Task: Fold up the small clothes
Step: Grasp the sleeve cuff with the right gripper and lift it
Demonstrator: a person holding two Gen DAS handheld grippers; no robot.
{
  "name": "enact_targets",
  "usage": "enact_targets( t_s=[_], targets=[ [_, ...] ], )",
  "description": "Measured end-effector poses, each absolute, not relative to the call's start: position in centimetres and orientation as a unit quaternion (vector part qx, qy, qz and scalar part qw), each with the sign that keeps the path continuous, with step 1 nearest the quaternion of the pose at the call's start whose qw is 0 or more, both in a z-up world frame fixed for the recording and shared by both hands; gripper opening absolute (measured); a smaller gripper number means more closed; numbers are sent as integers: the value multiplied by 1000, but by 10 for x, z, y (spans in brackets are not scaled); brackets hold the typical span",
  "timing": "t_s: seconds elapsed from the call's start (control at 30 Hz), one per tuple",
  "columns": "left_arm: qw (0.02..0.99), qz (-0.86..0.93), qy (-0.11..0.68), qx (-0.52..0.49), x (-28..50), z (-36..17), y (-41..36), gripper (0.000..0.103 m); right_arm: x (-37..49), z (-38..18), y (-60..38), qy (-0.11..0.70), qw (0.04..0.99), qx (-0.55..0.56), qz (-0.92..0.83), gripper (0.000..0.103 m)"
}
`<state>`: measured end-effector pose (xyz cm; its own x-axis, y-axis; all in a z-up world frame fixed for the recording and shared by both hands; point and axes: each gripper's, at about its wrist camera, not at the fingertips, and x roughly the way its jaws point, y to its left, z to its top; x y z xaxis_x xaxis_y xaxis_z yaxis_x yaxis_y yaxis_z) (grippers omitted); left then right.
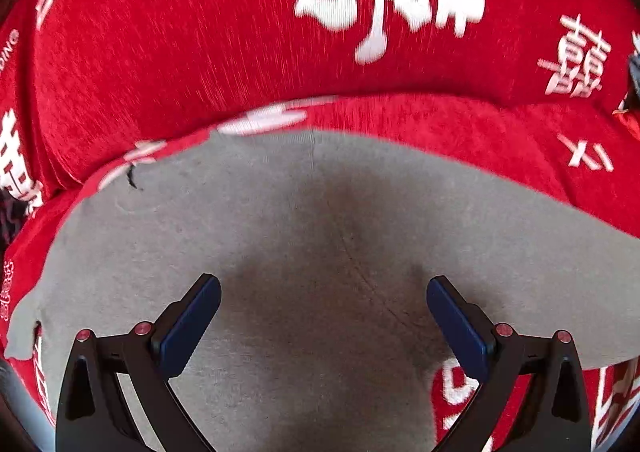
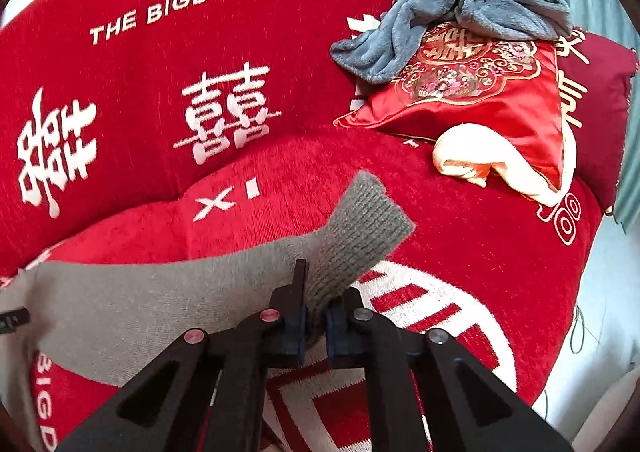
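Observation:
A small grey knit garment (image 1: 320, 236) lies spread on a red sofa seat printed with white characters. My left gripper (image 1: 323, 292) is open just above the middle of the grey garment, holding nothing. In the right wrist view the grey garment (image 2: 132, 304) stretches to the left, and its ribbed cuff end (image 2: 360, 228) sticks up past my right gripper (image 2: 316, 316), which is shut on the sleeve just below the cuff.
The red sofa backrest (image 2: 140, 64) rises behind the seat. At the right end lie a red embroidered cushion (image 2: 480, 92), a grey fleece cloth (image 2: 460, 12) draped on it, and a cream cloth (image 2: 480, 160) under its corner.

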<state>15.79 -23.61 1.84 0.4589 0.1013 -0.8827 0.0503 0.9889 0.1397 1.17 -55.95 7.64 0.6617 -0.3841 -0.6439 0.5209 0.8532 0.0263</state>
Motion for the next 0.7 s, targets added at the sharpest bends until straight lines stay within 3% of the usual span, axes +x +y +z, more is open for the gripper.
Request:
enact_targets(
  t_s=[0.2, 0.7],
  targets=[
    [843, 4, 535, 58, 159, 13, -230, 103, 7, 89, -555, 316, 909, 109, -250, 7],
    [873, -17, 486, 41, 117, 54, -196, 103, 9, 138, -504, 289, 926, 84, -226, 7]
  ],
)
